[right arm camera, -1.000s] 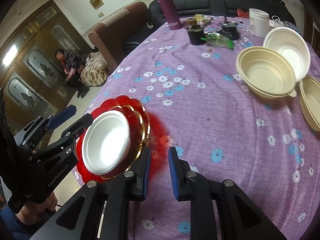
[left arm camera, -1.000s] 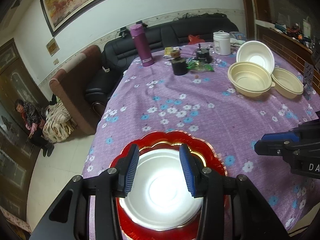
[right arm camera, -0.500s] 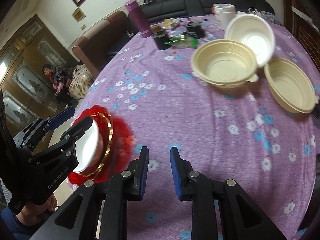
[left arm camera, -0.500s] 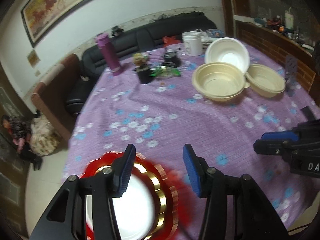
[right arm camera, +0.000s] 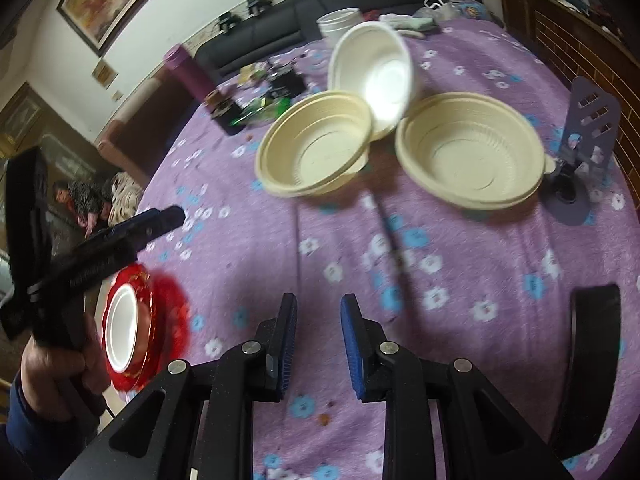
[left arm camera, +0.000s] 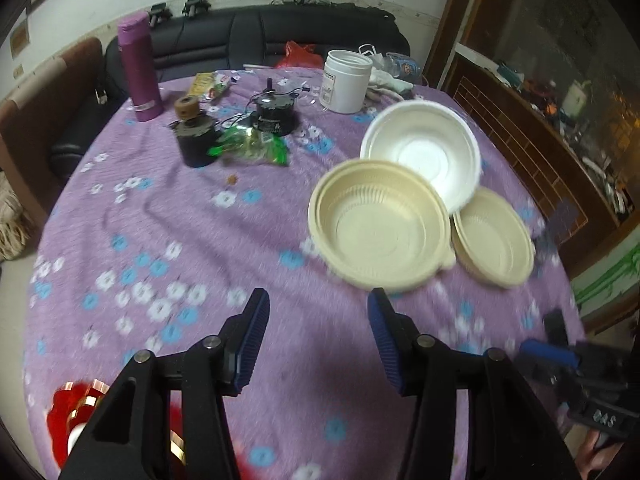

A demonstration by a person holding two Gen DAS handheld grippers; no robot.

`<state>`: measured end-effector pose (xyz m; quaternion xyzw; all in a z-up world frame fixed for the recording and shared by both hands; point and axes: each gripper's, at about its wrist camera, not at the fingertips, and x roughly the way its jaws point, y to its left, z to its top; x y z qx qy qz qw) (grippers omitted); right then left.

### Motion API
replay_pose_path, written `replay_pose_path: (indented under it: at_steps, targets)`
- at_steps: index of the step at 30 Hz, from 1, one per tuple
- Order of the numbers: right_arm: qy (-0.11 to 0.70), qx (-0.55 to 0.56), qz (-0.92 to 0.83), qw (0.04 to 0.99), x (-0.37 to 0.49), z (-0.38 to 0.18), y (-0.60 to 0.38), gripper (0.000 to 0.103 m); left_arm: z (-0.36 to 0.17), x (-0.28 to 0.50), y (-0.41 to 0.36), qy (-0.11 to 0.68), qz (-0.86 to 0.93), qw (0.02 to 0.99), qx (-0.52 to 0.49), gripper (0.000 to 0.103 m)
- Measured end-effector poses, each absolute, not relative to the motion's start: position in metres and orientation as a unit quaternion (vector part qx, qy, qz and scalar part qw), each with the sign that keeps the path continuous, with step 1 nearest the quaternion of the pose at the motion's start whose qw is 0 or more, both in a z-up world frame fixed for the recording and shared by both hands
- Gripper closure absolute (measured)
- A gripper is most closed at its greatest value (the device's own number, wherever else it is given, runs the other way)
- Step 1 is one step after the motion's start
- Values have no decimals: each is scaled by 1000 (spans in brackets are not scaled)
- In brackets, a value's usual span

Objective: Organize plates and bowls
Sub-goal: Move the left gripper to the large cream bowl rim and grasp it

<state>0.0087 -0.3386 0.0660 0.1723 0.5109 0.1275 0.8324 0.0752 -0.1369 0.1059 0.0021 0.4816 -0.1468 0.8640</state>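
On the purple flowered tablecloth (left arm camera: 224,240), three bowls are being shown clustered at the far right side: a white bowl (left arm camera: 422,156) is being propped at a tilt against the near beige bowl (left arm camera: 380,232), and a second beige bowl (left arm camera: 494,240) is lying just beside them. A red plate (right arm camera: 160,320) with a white dish (right arm camera: 120,328) on it is being left at the table's near left edge. The left gripper (left arm camera: 318,340) is being held wide open and empty, aimed toward the near beige bowl. The right gripper (right arm camera: 319,344) is being held partly open, with nothing between its fingers. The frames are blurred. In judgement, the tilted white bowl is being risked most: if the beige bowl under it is being nudged or lifted first, it is likely to slide or tip off. The thin beige rim may also be pinched poorly and slip. The purple stand (right arm camera: 584,136) beside the far beige bowl could be knocked by a wide approach.
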Motion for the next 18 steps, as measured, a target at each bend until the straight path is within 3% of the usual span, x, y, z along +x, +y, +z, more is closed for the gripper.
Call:
replay_pose_path:
  at_steps: [1,6,18]
  targets:
    - [509,179,127,832,16,68,-344,76,103,91,-142,489,-151,859,-2,46]
    - [504,217,132,825,55,75,-358,71,81,146,-149,519,-146,842,-16,46]
    - [529,260,119,799,132,42,-361,70,47,206,-157,551,-176,814,-58,46]
